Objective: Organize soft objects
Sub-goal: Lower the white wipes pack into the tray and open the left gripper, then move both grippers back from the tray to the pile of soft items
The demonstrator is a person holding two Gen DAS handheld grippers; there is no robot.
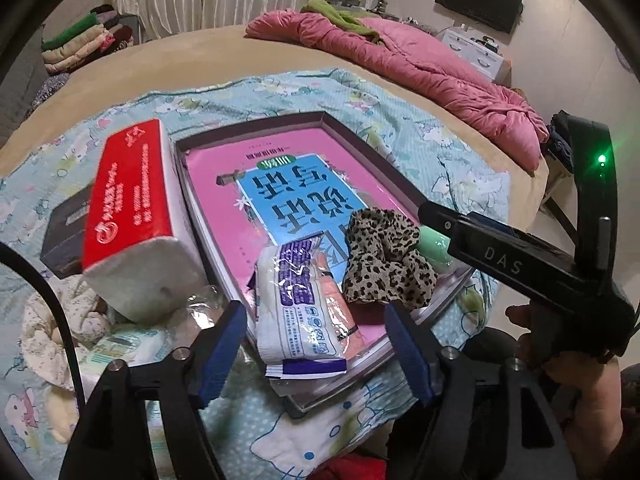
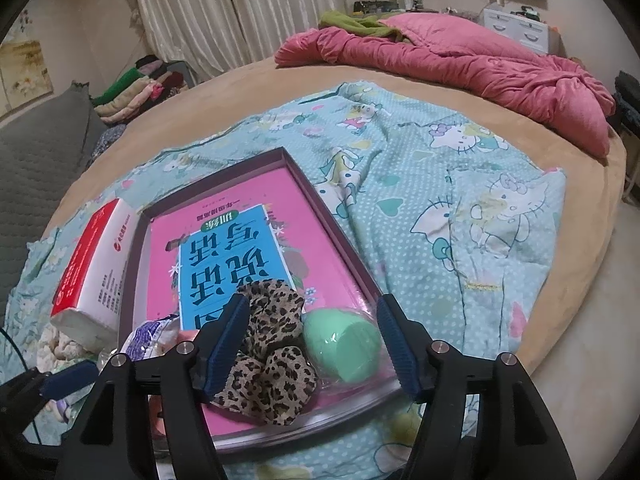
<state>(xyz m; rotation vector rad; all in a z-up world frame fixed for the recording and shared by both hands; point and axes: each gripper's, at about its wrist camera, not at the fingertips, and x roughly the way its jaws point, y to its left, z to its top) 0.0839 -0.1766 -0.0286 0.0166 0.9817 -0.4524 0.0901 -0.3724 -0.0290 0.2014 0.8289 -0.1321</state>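
Left hand-held gripper (image 1: 316, 344): our jaws apart, straddling the plastic-wrapped pack (image 1: 298, 308) in the tray (image 1: 344, 128) | right hand-held gripper (image 2: 312, 344): jaws apart around the leopard scrunchie (image 2: 266, 356) and green sponge (image 2: 340, 340) (both inside the tray) | red tissue pack (image 1: 128, 200) just beside the tray on the bed.

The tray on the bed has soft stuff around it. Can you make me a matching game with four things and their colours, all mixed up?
Things:
1. scrunchie
2. sponge egg
3. tissue pack
4. quilt

Colours:
A. red and white
B. pink
C. leopard spots
D. mint green

Pairs: 1-C, 2-D, 3-A, 4-B. The scrunchie and the sponge egg lie in the tray, the tissue pack leans at its left side, and the quilt is bunched at the far end of the bed.
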